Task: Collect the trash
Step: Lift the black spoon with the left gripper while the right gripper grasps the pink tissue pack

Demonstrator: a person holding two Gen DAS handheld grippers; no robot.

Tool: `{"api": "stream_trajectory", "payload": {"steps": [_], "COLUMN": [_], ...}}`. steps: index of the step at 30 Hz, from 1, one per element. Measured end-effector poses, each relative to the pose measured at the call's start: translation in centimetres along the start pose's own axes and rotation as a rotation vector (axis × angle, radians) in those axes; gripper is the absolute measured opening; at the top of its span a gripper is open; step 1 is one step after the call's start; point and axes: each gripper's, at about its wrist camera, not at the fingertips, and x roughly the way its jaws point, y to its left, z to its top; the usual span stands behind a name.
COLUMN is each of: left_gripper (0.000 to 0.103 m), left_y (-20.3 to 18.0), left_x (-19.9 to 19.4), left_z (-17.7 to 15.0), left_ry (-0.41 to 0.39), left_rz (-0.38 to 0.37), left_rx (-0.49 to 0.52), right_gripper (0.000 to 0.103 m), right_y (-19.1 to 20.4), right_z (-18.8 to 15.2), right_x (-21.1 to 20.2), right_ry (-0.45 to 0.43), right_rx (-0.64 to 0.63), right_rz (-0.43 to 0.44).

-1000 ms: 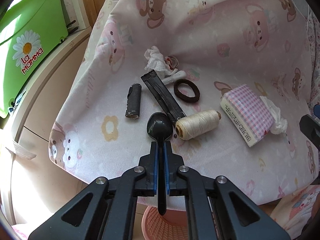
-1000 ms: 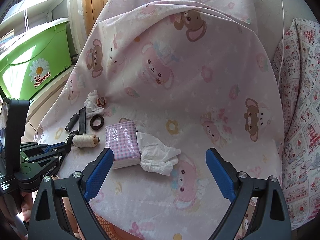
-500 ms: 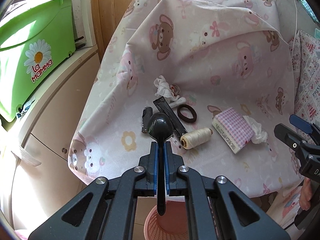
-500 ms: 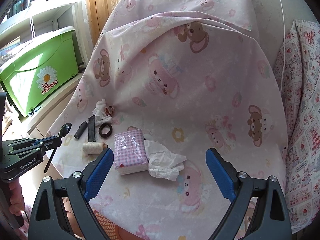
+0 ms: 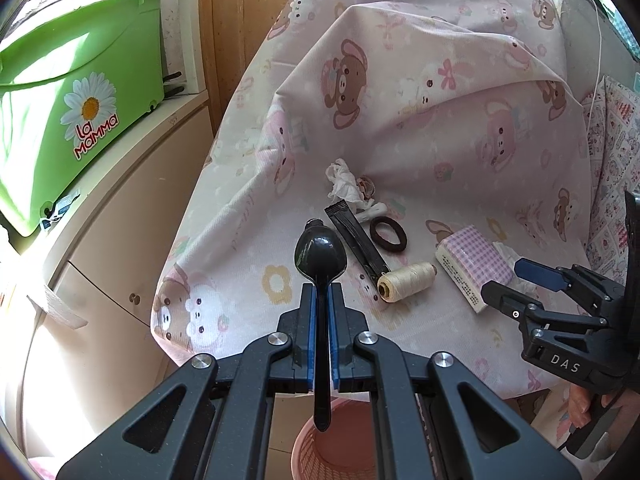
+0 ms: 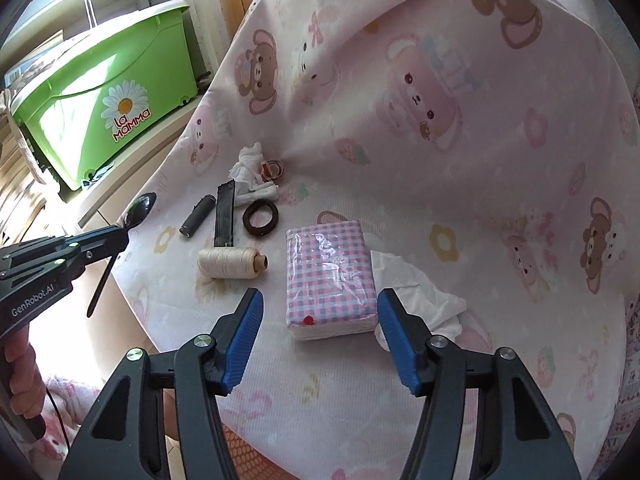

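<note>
Left claw (image 5: 322,300) clamped on a black spoon (image 5: 320,258), bowl up and forward, handle hanging down past the pads toward a pink basket (image 5: 336,446) that sits low, off the near edge of the table (image 5: 248,248). Spoon clear of the cloth, held in air off the table's left edge in the right wrist view. Right claw (image 6: 318,334) apart, fingers either side of the near end of a pink checked tissue pack (image 6: 330,276), not touching it that I can tell. Crumpled white tissue (image 6: 416,292) just beside the pack on its right, touching it. On the bear-print cloth, left of the pack: thread spool (image 6: 230,264) lying on its side, black sachet (image 6: 225,216), dark hair tie (image 6: 261,218), small dark tube (image 6: 196,217). Behind those, a wad of white paper (image 6: 248,168) with a small reddish wrapper (image 6: 272,169) beside it. Green tub (image 6: 104,92) marked "La Mamma" on a cabinet to the left, well apart from the table.
</note>
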Motion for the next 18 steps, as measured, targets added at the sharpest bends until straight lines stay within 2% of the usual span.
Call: {"api": "stream_trajectory", "payload": {"steps": [3,4,5,9,15,18], "left_gripper": [0.005,0.005,0.005,0.005,0.005,0.005], "left_y": [0.1,0.2,0.2,0.5,0.9,0.7], "left_x": [0.0,0.0,-0.1,-0.5,-1.3,-1.8], "left_z": [0.0,0.0,-0.1,0.0,-0.2,-0.5], "left_ry": [0.002,0.002,0.0,-0.015,-0.014,-0.017], "left_rz": [0.007,0.007,0.007,0.015,-0.009,-0.031], "left_rx": [-0.001,-0.002,-0.003,-0.007,-0.015,-0.003], "right_gripper": [0.062,0.055,0.052,0.051,0.05,0.05], "right_y": [0.1,0.1,0.2,0.2,-1.7,-1.7], "right_z": [-0.2,-0.3,-0.3,-0.2,0.0,-0.3], "right_x": [0.9,1.2,1.3,-0.1,-3.5,-5.0], "right_ry": [0.024,0.029,0.026,-0.038,-0.103,-0.137], "right_rx": [-0.017,-0.021,-0.022,-0.007,0.108,0.084], "right_rz": [-0.029,-0.036,-0.039,-0.035,0.073,0.05]}}
